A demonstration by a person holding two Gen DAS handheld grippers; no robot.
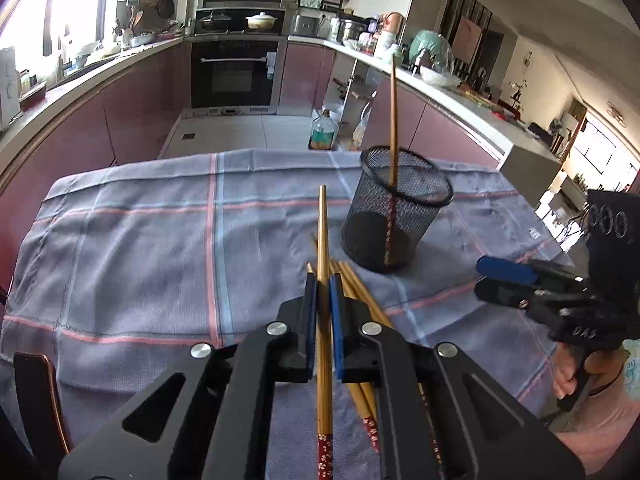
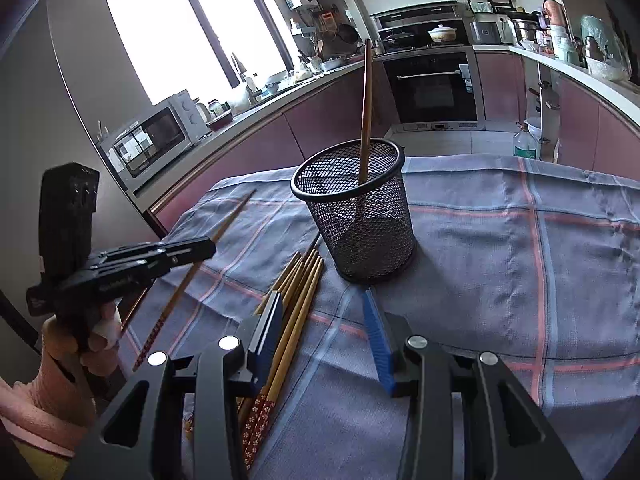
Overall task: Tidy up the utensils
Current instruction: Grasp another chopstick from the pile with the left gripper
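A black mesh cup (image 1: 396, 210) stands on the checked cloth with one chopstick (image 1: 393, 120) upright in it; the cup also shows in the right wrist view (image 2: 360, 216). My left gripper (image 1: 323, 280) is shut on one wooden chopstick (image 1: 323, 240) and holds it above a pile of several chopsticks (image 1: 360, 292). From the right wrist view the left gripper (image 2: 200, 248) holds that chopstick (image 2: 232, 216) at the left. My right gripper (image 2: 324, 300) is open and empty, low over the cloth beside the pile (image 2: 296, 296), in front of the cup. It shows at the right of the left wrist view (image 1: 486, 276).
The table carries a blue-grey cloth with pink lines (image 1: 140, 240). A chair back (image 1: 36, 396) stands at the near left edge. Kitchen counters, an oven (image 1: 234, 72) and a water bottle on the floor (image 1: 322, 132) lie beyond the table's far edge.
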